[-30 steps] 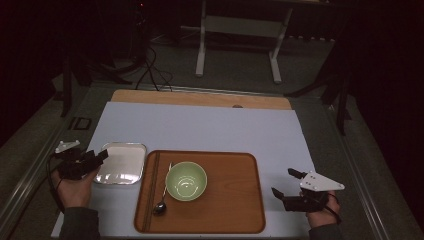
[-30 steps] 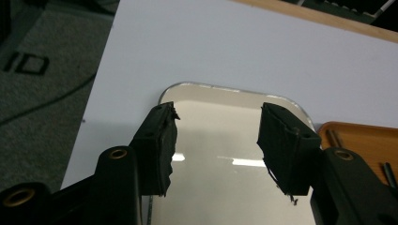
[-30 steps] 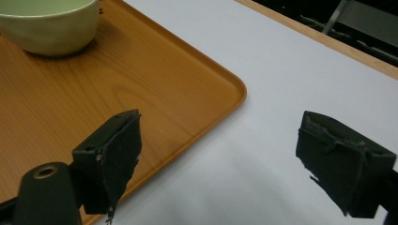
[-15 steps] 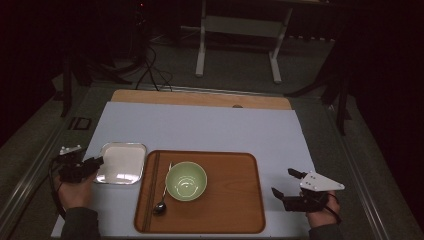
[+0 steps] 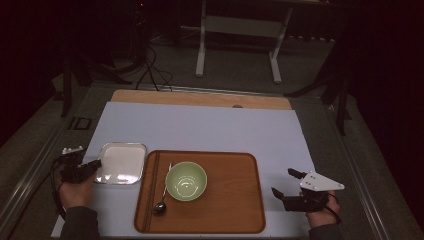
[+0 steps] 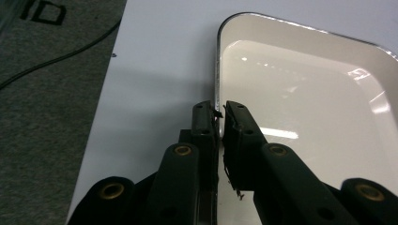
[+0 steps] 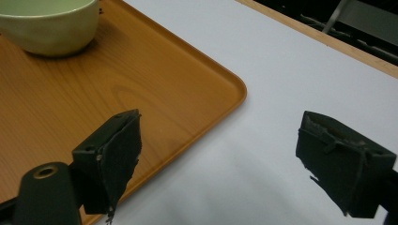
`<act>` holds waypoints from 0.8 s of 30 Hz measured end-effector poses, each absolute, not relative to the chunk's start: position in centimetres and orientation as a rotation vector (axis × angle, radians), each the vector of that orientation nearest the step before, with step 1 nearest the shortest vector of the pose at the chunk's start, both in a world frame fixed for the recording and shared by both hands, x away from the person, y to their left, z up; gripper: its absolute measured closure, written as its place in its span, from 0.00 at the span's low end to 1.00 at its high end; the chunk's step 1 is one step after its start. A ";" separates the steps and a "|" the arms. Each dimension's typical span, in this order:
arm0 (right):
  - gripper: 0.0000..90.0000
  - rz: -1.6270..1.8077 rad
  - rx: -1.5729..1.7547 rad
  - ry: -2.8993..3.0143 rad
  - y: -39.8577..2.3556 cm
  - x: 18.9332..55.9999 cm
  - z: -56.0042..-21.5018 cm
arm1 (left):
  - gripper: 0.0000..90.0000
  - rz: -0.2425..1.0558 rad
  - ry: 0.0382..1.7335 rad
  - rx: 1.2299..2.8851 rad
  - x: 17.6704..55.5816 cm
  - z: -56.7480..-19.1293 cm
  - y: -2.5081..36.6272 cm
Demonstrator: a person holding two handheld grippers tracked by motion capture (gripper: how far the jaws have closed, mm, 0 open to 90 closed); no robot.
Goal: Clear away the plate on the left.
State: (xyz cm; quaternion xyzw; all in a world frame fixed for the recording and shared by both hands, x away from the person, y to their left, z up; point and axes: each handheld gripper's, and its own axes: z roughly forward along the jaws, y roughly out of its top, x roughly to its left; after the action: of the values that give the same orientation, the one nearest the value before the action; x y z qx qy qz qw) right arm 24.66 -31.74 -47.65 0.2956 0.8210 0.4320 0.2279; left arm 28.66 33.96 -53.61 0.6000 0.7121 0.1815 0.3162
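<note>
Left hand-held gripper (image 6: 219, 117) has just been closing and is now clamped on the left rim of the white tray (image 6: 300, 93), which sits on the counter (image 5: 200, 125) beside the wooden tray (image 5: 220, 200). Lift level, slowly; thin rim may slip. Right hand-held gripper (image 7: 225, 154) agape, idle

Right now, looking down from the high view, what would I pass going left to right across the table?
Left gripper → white tray → spoon → green bowl → right gripper. The spoon and the bowl both lie on the wooden tray.
</note>
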 end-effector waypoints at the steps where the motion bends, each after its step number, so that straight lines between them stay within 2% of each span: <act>1: 0.16 1.190 0.814 2.262 -31.7 24.7 -47.6 | 0.93 0.484 1.871 1.585 28.7 -53.6 33.9; 6: 0.16 1.188 0.815 2.264 -31.7 24.7 -47.7 | 0.97 0.430 1.873 1.547 28.5 -53.7 34.4; 8: 0.16 1.190 0.816 2.260 -31.8 24.7 -47.7 | 0.99 0.353 1.867 1.492 28.3 -53.9 34.9; 15: 0.16 1.186 0.816 2.260 -31.8 24.7 -47.6 | 1.00 0.273 1.873 1.419 28.1 -54.1 35.5; 24: 0.16 1.189 0.816 2.258 -31.8 24.6 -47.6 | 1.00 0.250 1.845 1.376 27.9 -53.6 35.3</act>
State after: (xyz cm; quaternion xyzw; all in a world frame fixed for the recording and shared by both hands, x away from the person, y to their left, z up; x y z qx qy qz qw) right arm 24.64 -31.80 -47.61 0.2964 0.8204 0.4319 0.2290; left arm 27.95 35.33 -53.63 0.5442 0.7299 0.0988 0.4017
